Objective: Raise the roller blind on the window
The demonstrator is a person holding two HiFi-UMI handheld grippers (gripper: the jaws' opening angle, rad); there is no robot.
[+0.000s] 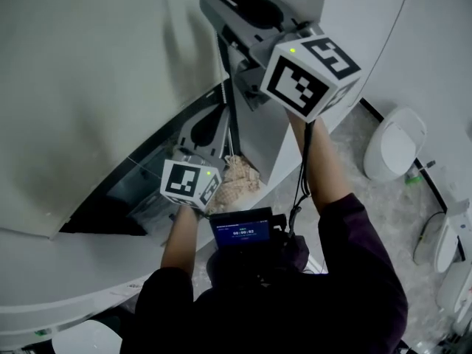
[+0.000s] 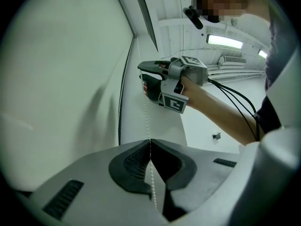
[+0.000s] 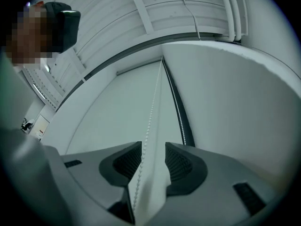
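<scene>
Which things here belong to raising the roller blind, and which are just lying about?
Job: roller blind, bead chain, left tongs shut on the chain, right tongs open with the chain between them, higher up.
Lying about: white toilet, screen device.

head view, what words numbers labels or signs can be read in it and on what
Small dark screen at the person's chest: a row of light digits, too blurred to read.
Lower white cube: black-and-white square marker pattern, no letters.
Upper white cube: the same kind of pattern, no letters.
No other readable text.
</scene>
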